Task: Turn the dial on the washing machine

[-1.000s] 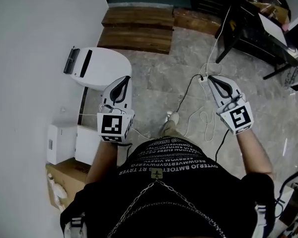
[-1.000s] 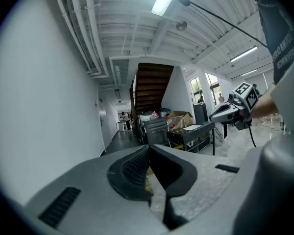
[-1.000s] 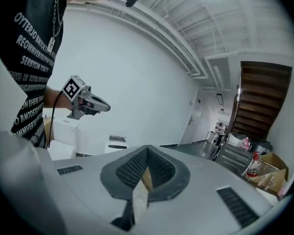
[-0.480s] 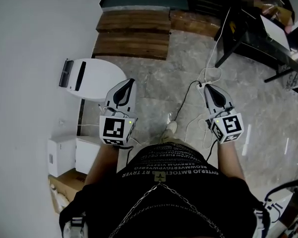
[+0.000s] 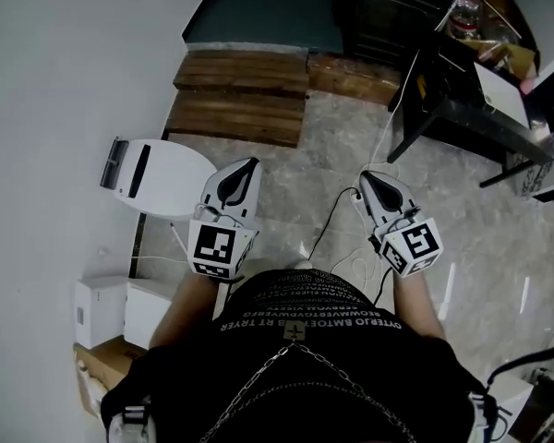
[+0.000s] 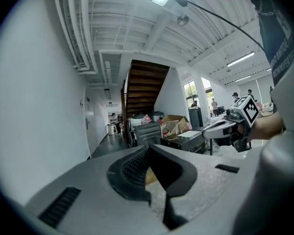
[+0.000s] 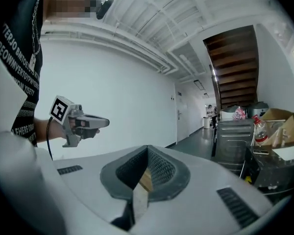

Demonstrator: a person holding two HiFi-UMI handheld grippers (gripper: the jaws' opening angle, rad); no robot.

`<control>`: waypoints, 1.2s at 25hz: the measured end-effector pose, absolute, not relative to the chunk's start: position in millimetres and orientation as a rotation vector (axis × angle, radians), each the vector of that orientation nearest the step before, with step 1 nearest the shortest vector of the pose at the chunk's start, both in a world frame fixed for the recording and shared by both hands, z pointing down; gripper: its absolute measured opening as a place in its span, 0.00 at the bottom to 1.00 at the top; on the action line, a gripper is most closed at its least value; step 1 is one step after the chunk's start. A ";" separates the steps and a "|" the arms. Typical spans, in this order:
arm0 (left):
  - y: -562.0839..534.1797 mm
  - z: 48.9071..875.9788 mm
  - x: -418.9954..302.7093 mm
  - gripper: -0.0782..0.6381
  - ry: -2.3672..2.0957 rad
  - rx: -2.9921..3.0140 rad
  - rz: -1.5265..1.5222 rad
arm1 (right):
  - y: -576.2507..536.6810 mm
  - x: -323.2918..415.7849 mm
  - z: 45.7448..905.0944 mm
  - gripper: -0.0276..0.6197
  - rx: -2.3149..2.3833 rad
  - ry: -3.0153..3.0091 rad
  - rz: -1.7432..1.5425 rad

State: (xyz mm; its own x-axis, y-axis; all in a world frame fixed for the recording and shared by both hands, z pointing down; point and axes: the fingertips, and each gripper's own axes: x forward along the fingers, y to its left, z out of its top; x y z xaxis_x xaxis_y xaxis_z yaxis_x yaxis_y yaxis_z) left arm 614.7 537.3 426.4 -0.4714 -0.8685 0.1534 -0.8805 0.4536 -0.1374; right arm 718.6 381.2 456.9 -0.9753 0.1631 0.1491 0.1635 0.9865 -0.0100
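A white washing machine (image 5: 157, 175) with a rounded top and a dark panel at its left end stands against the wall, left of me; I cannot make out its dial. My left gripper (image 5: 250, 161) is held in the air just right of the machine, shut and empty. My right gripper (image 5: 363, 175) hangs over the stone floor, also shut with nothing in it. In the left gripper view the jaws (image 6: 148, 148) meet at the tip and the right gripper (image 6: 220, 128) shows beyond. The right gripper view shows its closed jaws (image 7: 147, 148) and the left gripper (image 7: 100, 122) before the white wall.
Wooden steps (image 5: 240, 86) lie ahead. A dark table (image 5: 462, 109) with a bottle and boxes stands at the upper right. A black cable (image 5: 337, 212) runs across the floor between the grippers. A white box (image 5: 97, 310) and a cardboard box (image 5: 97, 365) sit by the wall at the lower left.
Both grippers stay shut. The right gripper has drifted left and slightly down, closer to the left one. The whole view has shifted, with the washing machine sliding a little to the left.
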 end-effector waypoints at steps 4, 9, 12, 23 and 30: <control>526.3 432.1 603.6 0.12 -2.591 1.570 0.332 | 370.8 703.6 466.6 0.04 -0.277 -2.962 0.029; 531.6 452.3 560.7 0.12 -2.578 1.506 0.302 | 362.3 666.4 490.6 0.04 -0.264 -2.909 0.099; 522.4 452.8 522.4 0.12 -2.573 1.505 0.215 | 360.5 630.8 487.2 0.04 -0.272 -2.913 0.054; 501.0 443.0 404.7 0.12 -2.551 1.591 0.262 | 361.2 496.6 465.5 0.04 -0.292 -2.936 0.050; 496.2 442.1 328.2 0.12 -2.515 1.644 0.244 | 360.4 427.2 459.7 0.04 -0.235 -2.934 0.021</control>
